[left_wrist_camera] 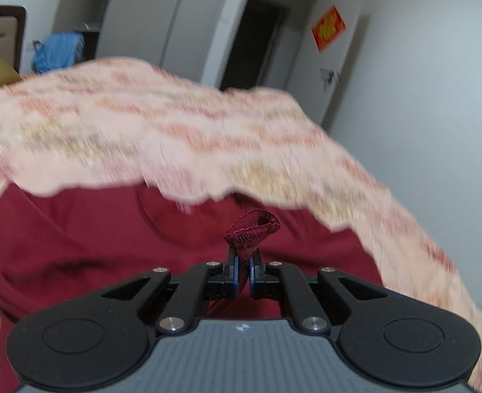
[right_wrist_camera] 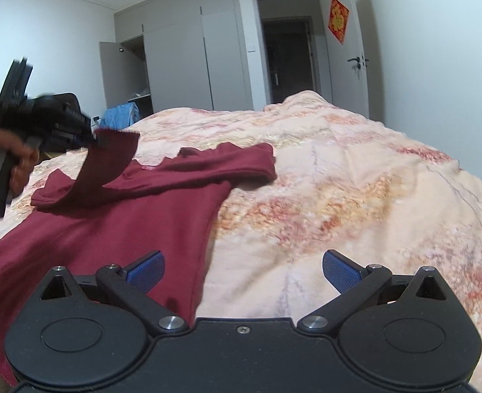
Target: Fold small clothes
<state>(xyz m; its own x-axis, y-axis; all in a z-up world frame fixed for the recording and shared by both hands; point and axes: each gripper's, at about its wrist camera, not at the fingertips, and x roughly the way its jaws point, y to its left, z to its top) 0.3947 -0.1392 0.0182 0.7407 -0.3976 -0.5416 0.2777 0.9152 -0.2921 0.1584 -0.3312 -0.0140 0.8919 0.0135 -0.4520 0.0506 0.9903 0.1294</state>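
Note:
A dark red long-sleeved top [right_wrist_camera: 116, 222] lies spread on the bed, one sleeve [right_wrist_camera: 241, 160] stretched to the right. My left gripper [left_wrist_camera: 243, 270] is shut on the cuff [left_wrist_camera: 252, 229] of the other sleeve; the right wrist view shows it [right_wrist_camera: 92, 137] lifting that sleeve [right_wrist_camera: 106, 163] above the top at the left. My right gripper [right_wrist_camera: 242, 270] is open and empty, low over the top's near right edge.
The bed carries a peach patterned quilt [right_wrist_camera: 355, 196]. Behind it stand grey wardrobes [right_wrist_camera: 188, 59], an open doorway [right_wrist_camera: 286, 55] and a white door [right_wrist_camera: 348, 52]. A blue garment [right_wrist_camera: 121, 114] lies past the bed's far left.

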